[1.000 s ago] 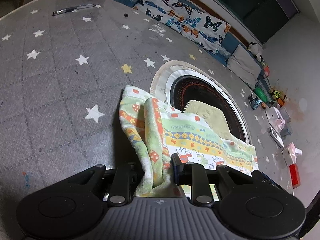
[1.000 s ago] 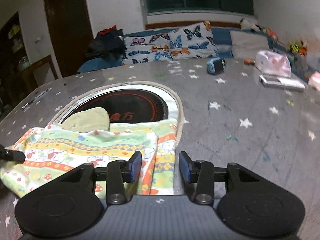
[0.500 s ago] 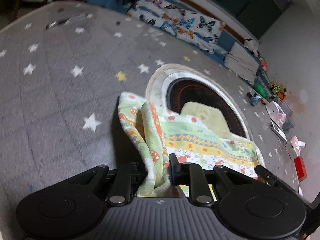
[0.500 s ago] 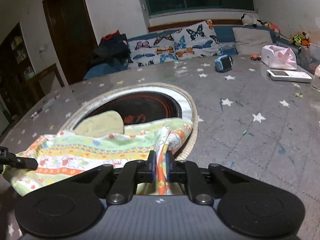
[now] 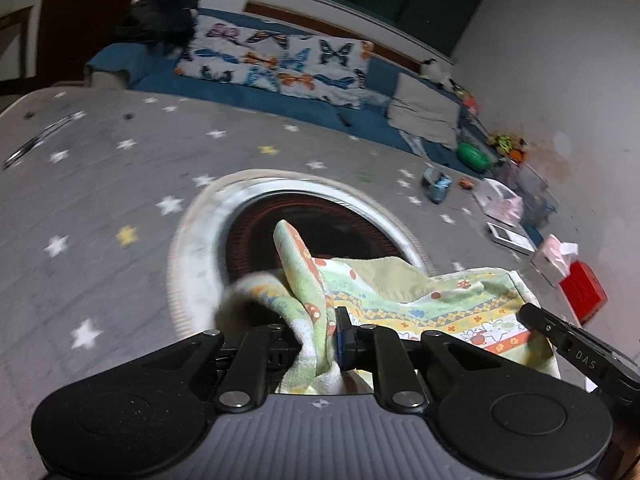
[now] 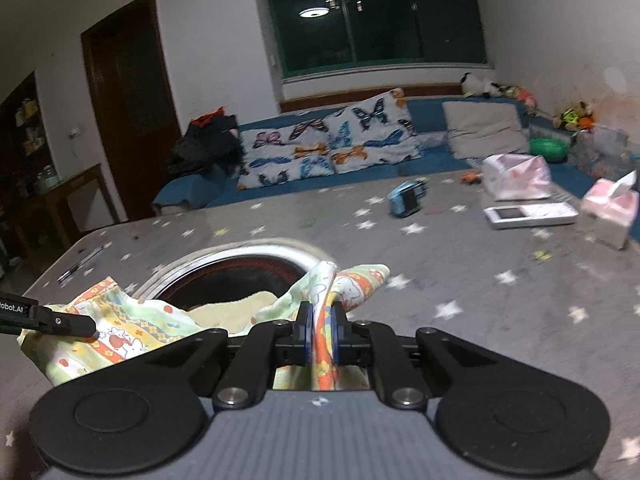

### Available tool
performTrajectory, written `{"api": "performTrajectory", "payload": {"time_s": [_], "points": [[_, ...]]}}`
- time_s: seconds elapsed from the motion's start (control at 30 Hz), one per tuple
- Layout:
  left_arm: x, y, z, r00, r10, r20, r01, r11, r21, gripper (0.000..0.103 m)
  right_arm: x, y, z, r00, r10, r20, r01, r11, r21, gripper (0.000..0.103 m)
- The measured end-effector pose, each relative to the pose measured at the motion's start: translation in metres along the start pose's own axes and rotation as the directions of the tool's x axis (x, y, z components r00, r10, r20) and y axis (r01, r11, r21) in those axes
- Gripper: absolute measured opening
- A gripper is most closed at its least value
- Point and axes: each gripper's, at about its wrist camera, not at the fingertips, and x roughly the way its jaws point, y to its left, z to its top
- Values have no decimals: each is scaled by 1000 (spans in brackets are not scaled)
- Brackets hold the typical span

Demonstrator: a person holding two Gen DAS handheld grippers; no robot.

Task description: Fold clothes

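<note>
Left and right wrist views, both grippers engaged on one garment. I hold the patterned cloth point(image 5: 420, 304) at two corners: my left gripper point(image 5: 324, 340) has its jaws closed on a bunched corner that rises out of them toward 12 o'clock, and my right gripper point(image 6: 320, 332) has its jaws closed on the opposite corner, a thin fold of fabric pinched between the blue pads point(image 6: 306, 332). The cloth hangs slack between the two, its long axis running from one gripper to the other; in the left view it runs toward 3 o'clock, where the right gripper's finger shows at the frame edge, and in the right view toward 9 o'clock, where the left gripper's finger overlaps the cloth. A plain yellow-green cloth point(image 6: 236, 308) shows in the dip of the cloth's far edge, toward 11 o'clock from the right jaws. The free far edge sags over the near rim of the round inset burner point(image 5: 304, 220) in the star-print table point(image 5: 100, 200).

As I judge it, the coming move carries both held corners forward, toward 12 o'clock, across the burner. Neither arm is nearer; the two must travel together. Open room lies ahead and toward 9 o'clock; toward 2 o'clock stand a toy car point(image 6: 406, 200), a tablet point(image 6: 528, 214) and a tissue pack point(image 6: 610, 210), well apart from the cloth
</note>
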Motion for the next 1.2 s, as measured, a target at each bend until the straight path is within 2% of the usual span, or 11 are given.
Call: {"api": "performTrajectory", "payload": {"time_s": [0.23,0.7,0.93,1.1,1.2], "points": [[33,-62,16,998,-48,-32,50,996,78,14,-20,-44,21,995,-92,35,92,996,6,8],[86,-156,39,996,-62,-57,72,976,205,14,-30,-116,49,974,-207,89,203,978,50,8],[115,-167,29,992,-53,-114,78,972,220,14,-20,-142,41,968,-243,67,238,969,72,8],[134,-159,5,979,-32,-200,76,972,220,14,-8,-159,15,965,-263,-4,263,961,86,8],[138,-154,-8,974,-8,-225,64,969,241,14,-5,-167,-2,959,-279,-48,282,954,100,8]]}}
